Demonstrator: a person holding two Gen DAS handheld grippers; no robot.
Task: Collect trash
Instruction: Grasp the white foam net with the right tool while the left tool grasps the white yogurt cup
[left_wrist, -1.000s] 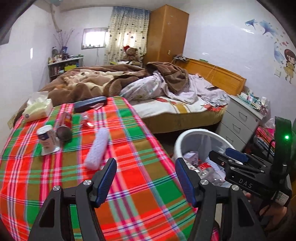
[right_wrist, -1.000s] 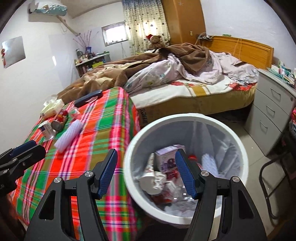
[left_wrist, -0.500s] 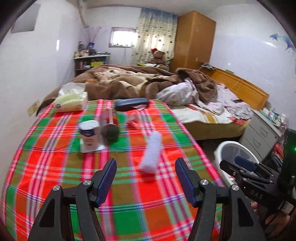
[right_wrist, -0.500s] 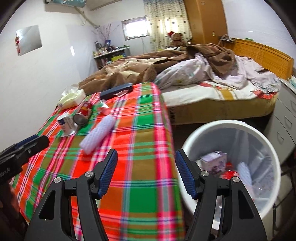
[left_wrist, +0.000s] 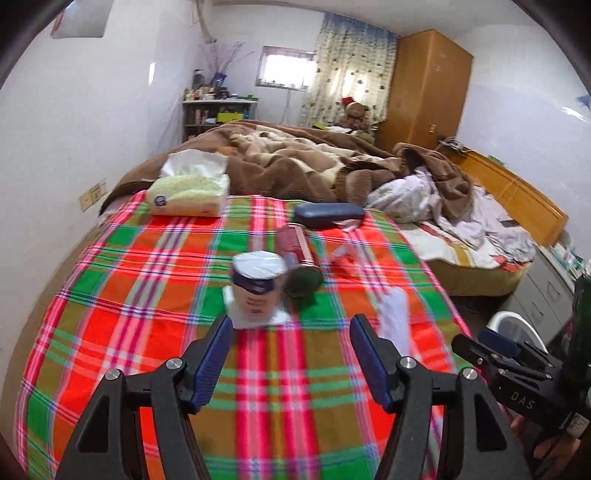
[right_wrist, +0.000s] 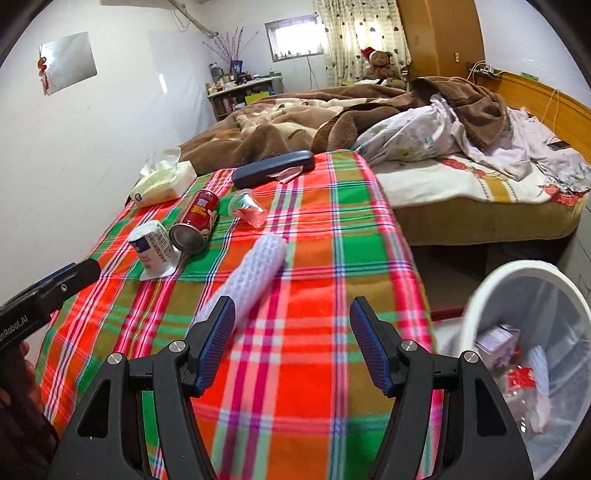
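Plaid tablecloth (right_wrist: 325, 258) beside an unmade bed (right_wrist: 461, 177), bin (right_wrist: 495, 284) seemingly below; both claws wide

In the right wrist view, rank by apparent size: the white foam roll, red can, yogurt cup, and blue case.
1. White foam roll, clearly largest, though nearest the camera.
2. Blue case, long but slim and farther off.
3. Red can and yogurt cup look about alike; I won't rank them.

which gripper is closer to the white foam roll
Right. The right gripper is open just short of the foam roll, its left finger at the roll's near end. The left gripper faces the cup, roll off to its right.
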